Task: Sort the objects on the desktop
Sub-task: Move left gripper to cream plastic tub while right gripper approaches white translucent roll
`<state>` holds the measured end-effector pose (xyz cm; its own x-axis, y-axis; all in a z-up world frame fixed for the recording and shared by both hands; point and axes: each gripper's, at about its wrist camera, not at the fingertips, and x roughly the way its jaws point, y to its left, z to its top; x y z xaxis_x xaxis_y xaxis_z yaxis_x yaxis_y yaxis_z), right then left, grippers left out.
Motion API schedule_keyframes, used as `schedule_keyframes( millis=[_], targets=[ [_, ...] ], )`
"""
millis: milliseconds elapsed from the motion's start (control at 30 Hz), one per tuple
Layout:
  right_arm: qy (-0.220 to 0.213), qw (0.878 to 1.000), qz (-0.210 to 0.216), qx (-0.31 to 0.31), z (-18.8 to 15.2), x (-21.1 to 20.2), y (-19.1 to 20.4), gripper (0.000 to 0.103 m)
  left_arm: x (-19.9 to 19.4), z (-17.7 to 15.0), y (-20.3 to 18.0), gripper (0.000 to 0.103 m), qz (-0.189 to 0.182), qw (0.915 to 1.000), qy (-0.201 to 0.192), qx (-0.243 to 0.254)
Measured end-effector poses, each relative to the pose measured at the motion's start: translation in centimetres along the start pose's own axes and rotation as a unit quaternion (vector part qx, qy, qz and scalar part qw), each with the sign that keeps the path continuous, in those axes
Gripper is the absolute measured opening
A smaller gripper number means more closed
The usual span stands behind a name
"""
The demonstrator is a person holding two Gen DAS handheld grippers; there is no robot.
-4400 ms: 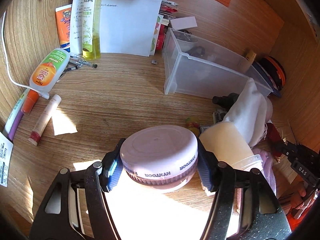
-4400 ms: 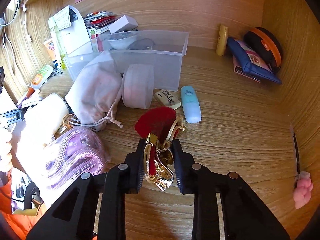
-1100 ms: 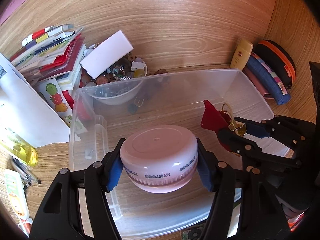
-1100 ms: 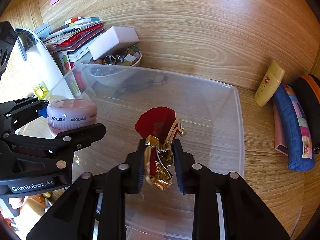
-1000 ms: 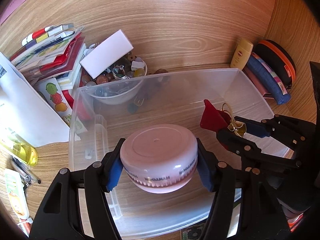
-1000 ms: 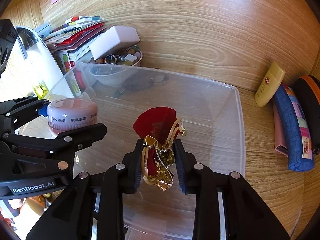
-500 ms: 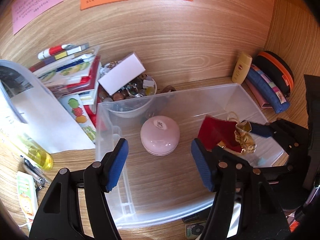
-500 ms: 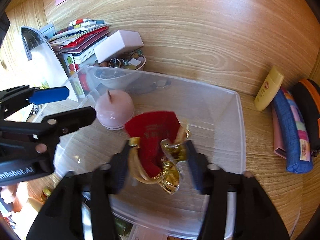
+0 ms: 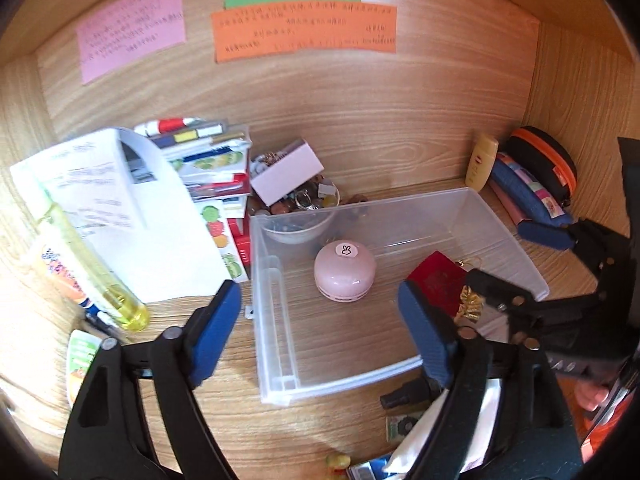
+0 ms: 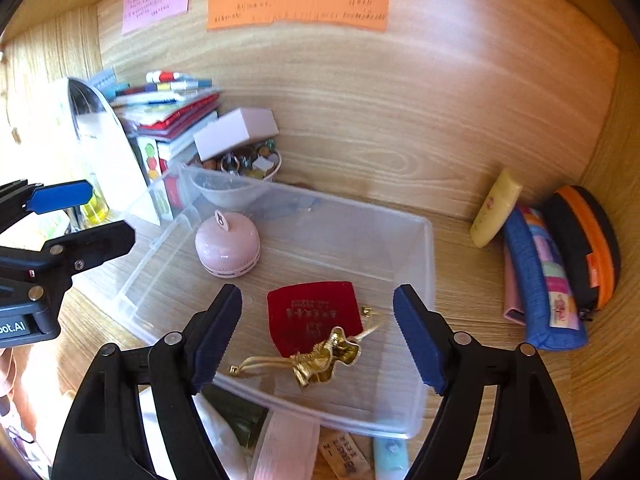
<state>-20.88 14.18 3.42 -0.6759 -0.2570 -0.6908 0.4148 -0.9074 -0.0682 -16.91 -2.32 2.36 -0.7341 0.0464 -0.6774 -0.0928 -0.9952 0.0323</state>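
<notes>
— Right, both drops done by the look of it. Left gripper (image 9: 320, 320) widening, nothing between the blue pads, hanging above the near-left corner of the clear bin (image 9: 276, 364). Pink round case (image 9: 345, 271) sitting upright on the bin floor, toward the back left, free of any grip.

— Same on the other side. Right gripper (image 10: 318, 330) spreading too, pads clear of everything. Red pouch (image 10: 314, 316) lying flat on the bin floor below, gold drawstring end (image 10: 326, 356) spilled toward the near wall.

— Worth watching that cord. Trails close to the near wall, roughly under the right-hand fingers; could snag on a pad on the way out and drag the pouch back over the rim.

— Agreed. Also crowded in there: two tools side by side over one bin (image 10: 426, 304). Could knock together if swung the same way, or clip the thin plastic wall and shove the bin into the bowl of trinkets (image 9: 298, 216) touching its back corner.

— And plenty left outside: yellow tube (image 10: 496, 208), blue pencil case (image 10: 538, 280), black-and-orange case (image 10: 588, 248) against the right wall. Looks like more sorting to go.

— Safest guess: straight up first, then apart.
</notes>
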Motion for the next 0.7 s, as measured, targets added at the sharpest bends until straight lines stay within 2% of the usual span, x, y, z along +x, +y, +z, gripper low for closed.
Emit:
schedule_keyframes(
  millis=[233, 400, 500, 700],
  targets=[
    [-0.029, 0.999, 0.005, 0.016, -0.9, -4.0, -1.0, 0.080, -3.2, -2.2, 0.6, 0.086, -0.005, 0.9998, -0.015, 0.007],
    [-0.041, 0.999, -0.010, 0.014, -2.1, -6.0, -1.1, 0.081, -4.8, -4.6, 0.4, 0.089, 0.003, 0.9998, -0.014, 0.016],
    [-0.041, 0.999, -0.016, 0.012, -3.2, -6.7, -1.3, 0.081, -5.6, -6.4, 0.3, 0.089, 0.007, 0.9998, -0.009, 0.015],
    [-0.029, 0.999, -0.004, 0.021, -5.5, -7.5, -1.8, 0.081, -7.0, -9.7, 0.0, 0.089, -0.010, 0.9999, 0.001, -0.005]
  ],
)
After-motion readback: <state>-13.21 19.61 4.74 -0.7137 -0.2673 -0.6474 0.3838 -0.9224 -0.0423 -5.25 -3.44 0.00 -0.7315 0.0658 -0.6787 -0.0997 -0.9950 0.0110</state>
